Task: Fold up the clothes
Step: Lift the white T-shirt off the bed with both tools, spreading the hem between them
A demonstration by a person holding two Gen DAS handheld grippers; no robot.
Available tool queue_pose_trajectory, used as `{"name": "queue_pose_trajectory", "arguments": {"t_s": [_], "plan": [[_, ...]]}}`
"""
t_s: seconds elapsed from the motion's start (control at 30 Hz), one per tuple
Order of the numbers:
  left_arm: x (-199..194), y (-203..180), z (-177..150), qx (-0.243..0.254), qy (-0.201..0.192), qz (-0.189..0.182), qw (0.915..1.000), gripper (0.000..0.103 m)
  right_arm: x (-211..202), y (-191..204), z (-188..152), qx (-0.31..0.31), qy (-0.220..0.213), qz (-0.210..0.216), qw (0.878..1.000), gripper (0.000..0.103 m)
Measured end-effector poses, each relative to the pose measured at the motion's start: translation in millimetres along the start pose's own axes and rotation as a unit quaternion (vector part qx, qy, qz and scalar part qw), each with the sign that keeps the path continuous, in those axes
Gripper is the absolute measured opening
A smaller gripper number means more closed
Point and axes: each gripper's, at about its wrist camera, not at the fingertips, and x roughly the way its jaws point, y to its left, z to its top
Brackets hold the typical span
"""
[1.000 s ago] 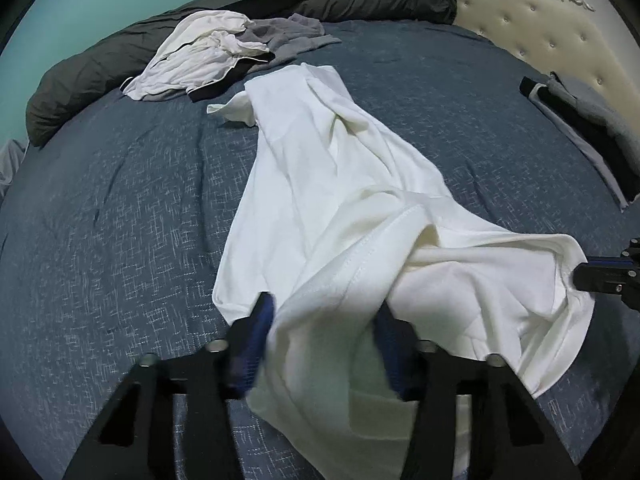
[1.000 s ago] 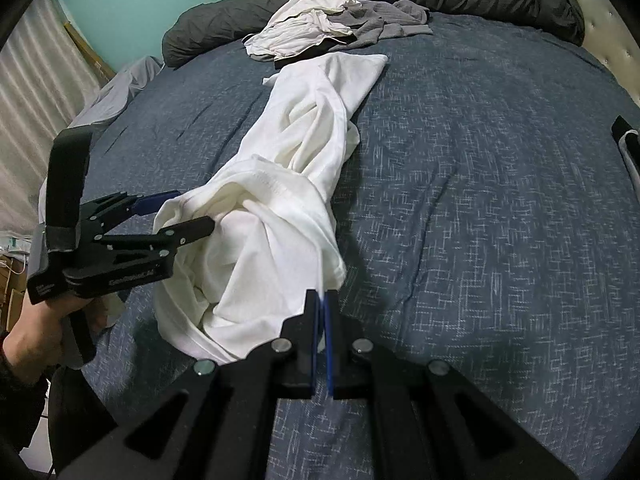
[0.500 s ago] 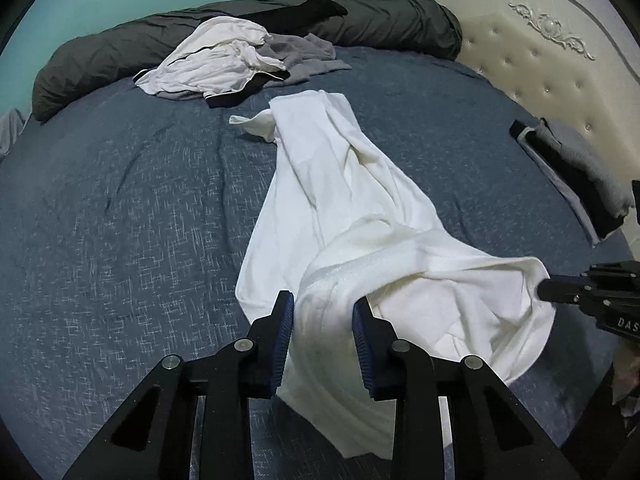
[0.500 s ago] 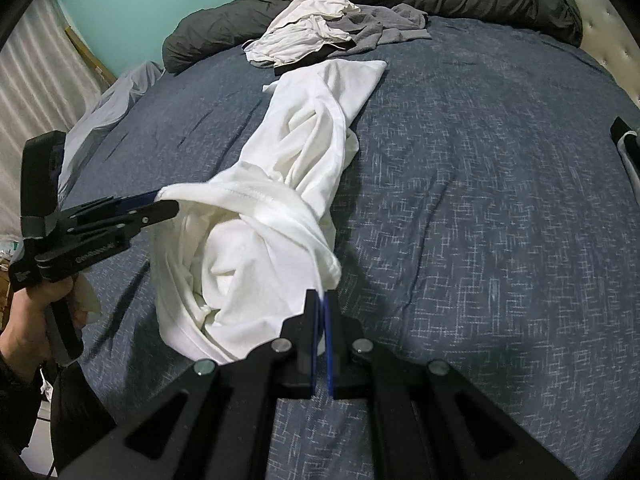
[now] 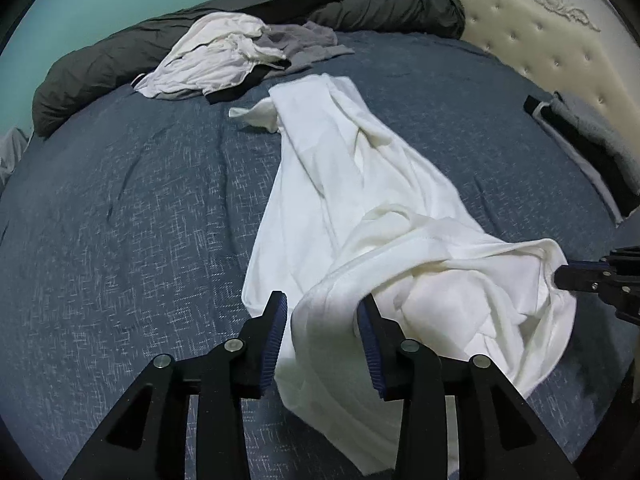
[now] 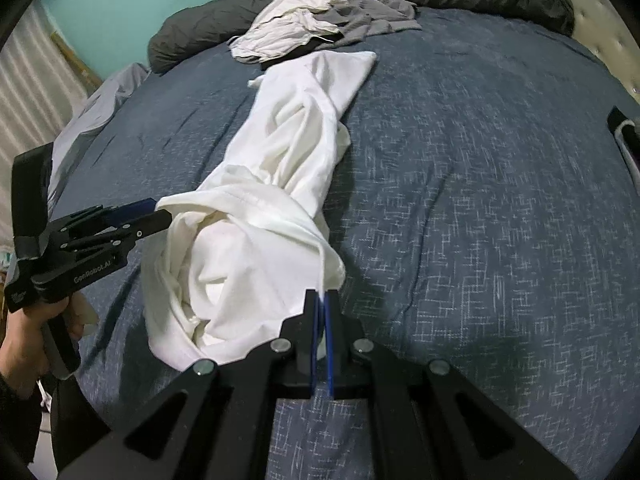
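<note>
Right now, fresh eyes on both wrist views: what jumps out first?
The long white garment, bunched and twisted lengthwise down the middle of the blue bedspread. Its near end is held up: the right tool is shut on one corner, while the left tool stands open around a fold of the hem. Behind it, a heap of white and grey clothes lies against the dark rolled duvet.

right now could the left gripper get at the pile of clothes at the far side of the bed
Probably not without moving. The left gripper is open around the near end of the white shirt, and the pile of clothes lies well beyond the shirt's far end. Only open bed cover lies between, so nothing blocks the way.
</note>
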Motion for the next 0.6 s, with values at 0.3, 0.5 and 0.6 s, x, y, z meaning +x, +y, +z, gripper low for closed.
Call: {"name": "queue_pose_trajectory", "arguments": {"t_s": [0.3,0.5,0.6], "plan": [[11.0,7.2,-1.4,-0.009,0.008,-0.005,0.9999,0.029,16.8,-6.3,3.6,0.026,0.012,-0.003,1.000,0.008],[-4.5,11.0,-3.9,-0.007,-0.008,-0.004,0.9999,0.012,23.2,-10.5,4.7,0.036,0.012,0.011,0.999,0.004],[-23.8,15.5,-2.3,-0.007,-0.025,0.002,0.9997,0.010,13.6,-8.3,5.2,0.025,-0.004,0.004,1.000,0.002]]}}
